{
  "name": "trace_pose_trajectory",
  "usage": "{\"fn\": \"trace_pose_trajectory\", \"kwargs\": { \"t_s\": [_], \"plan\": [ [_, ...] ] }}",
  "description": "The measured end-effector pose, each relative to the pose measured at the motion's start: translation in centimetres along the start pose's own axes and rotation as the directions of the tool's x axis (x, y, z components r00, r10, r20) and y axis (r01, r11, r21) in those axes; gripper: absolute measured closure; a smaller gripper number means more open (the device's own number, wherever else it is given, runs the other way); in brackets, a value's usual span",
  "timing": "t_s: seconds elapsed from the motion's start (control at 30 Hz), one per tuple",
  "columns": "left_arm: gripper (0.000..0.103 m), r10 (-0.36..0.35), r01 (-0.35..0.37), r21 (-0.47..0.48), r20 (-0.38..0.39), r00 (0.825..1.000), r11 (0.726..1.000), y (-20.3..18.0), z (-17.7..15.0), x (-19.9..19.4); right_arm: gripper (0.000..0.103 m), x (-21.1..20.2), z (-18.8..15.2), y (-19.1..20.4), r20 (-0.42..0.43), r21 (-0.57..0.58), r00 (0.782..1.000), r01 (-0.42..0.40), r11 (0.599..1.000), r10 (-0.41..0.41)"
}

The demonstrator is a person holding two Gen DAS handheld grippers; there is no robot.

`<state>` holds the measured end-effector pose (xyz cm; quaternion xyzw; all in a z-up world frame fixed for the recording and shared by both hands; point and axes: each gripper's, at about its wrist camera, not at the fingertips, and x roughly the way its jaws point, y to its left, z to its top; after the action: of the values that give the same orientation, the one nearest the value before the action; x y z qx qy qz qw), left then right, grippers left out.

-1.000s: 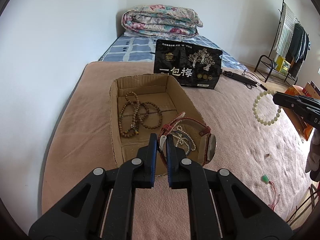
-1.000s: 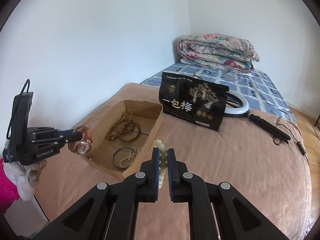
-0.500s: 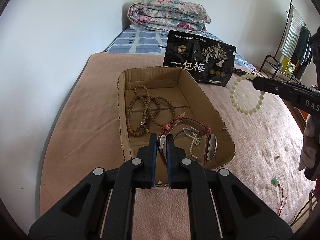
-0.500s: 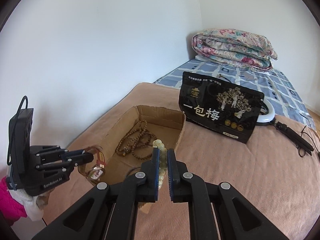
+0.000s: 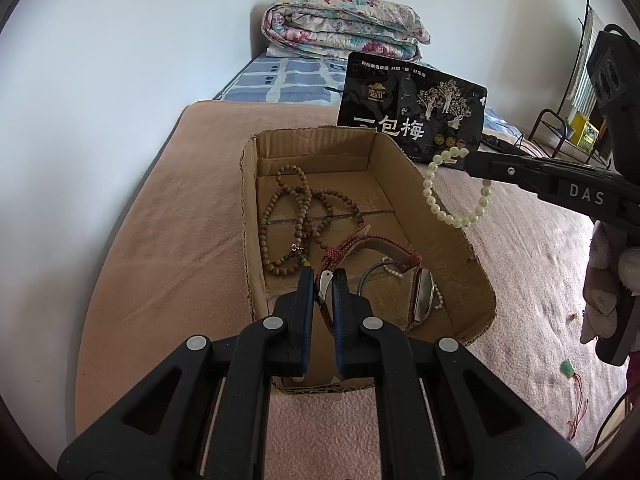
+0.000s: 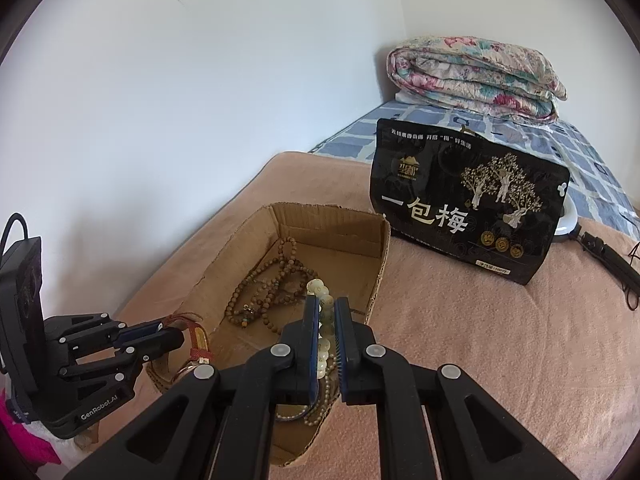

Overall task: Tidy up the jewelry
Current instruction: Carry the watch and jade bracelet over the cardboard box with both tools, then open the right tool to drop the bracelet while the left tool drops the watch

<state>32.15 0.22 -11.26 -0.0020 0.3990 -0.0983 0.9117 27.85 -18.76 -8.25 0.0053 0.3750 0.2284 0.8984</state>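
Observation:
An open cardboard box sits on the pink blanket. It holds a brown wooden bead necklace, a small white bead string and a metal bangle. My left gripper is shut on a red woven-strap watch, held over the box's near end. My right gripper is shut on a pale bead bracelet, which hangs above the box's right wall.
A black snack bag stands behind the box. A folded floral quilt lies by the far wall. A green pendant on red cord lies on the blanket at right. A ring light lies behind the bag.
My right gripper has carried the pale bracelet leftward from over the blanket to above the box. My left gripper has moved forward with the watch, further over the box.

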Motion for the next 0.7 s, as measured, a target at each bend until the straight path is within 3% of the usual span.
{"fn": "trace_pose_trajectory", "kwargs": {
  "t_s": [0.43, 0.5, 0.63, 0.7],
  "plan": [
    [0.095, 0.003, -0.003, 0.016, 0.002, 1.0, 1.0, -0.4, 0.0, 0.4, 0.096, 2.0, 0.2, 0.5, -0.017, 0.002, 1.0, -0.023, 1.0, 0.023],
    [0.089, 0.003, -0.003, 0.013, 0.005, 1.0, 1.0, -0.4, 0.0, 0.4, 0.075, 1.8, 0.2, 0.4, -0.009, 0.014, 1.0, -0.019, 1.0, 0.019],
    [0.068, 0.004, -0.004, 0.0, 0.012, 1.0, 1.0, -0.3, 0.0, 0.2, 0.066, 1.5, 0.4, 0.2, 0.005, 0.028, 1.0, -0.016, 0.999, 0.016],
    [0.068, 0.004, -0.004, -0.006, 0.016, 1.0, 1.0, -0.2, 0.1, 0.0, 0.055, 1.3, 0.4, 0.2, 0.005, 0.027, 1.0, -0.006, 1.0, 0.005]
  ]
}}
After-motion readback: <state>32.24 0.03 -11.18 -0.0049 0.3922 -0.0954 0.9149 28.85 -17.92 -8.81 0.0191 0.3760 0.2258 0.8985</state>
